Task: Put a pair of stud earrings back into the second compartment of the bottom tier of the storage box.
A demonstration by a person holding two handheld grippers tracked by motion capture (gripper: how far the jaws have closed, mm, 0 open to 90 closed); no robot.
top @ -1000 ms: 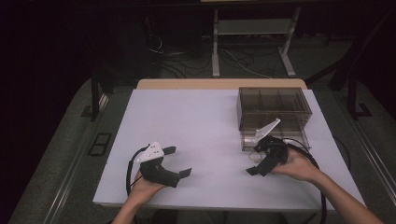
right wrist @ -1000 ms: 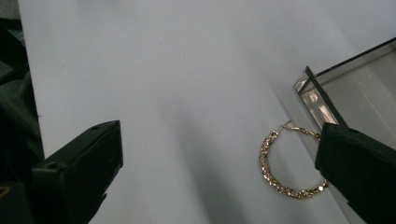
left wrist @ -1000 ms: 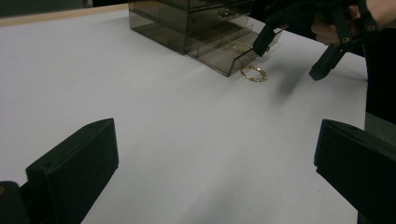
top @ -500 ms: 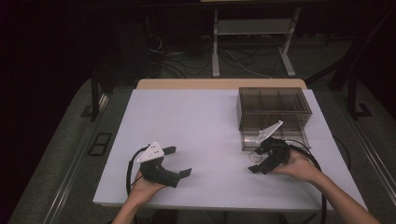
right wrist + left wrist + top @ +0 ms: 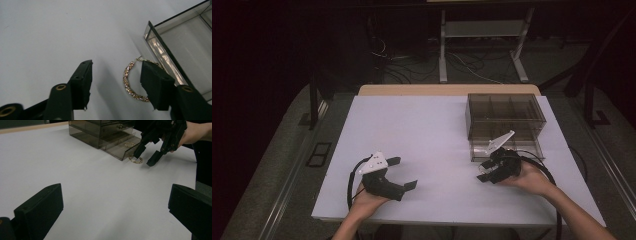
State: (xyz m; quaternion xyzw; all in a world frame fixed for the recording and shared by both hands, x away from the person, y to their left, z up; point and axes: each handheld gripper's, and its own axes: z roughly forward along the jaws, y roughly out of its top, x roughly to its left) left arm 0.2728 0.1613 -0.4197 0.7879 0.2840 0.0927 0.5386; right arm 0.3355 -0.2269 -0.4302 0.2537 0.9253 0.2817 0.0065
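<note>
High view: we note L gripper [image 5: 404, 173] at rest on white table [image 5: 432, 135], jaws wide apart, holding nothing. R gripper [image 5: 483, 171] sits by smoked drawer box [image 5: 504, 117].

L gripper view: gold hoop earring [image 5: 135, 159] lies on table at open drawer's corner.

R gripper view: jaws have just been closing, half apart; earring [image 5: 128, 82] partly between them, unclamped.

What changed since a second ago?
The right gripper has just been closing its jaws around the hoop earring on the table, not yet pinching it. The left gripper, open, and the drawer box stayed put.
</note>
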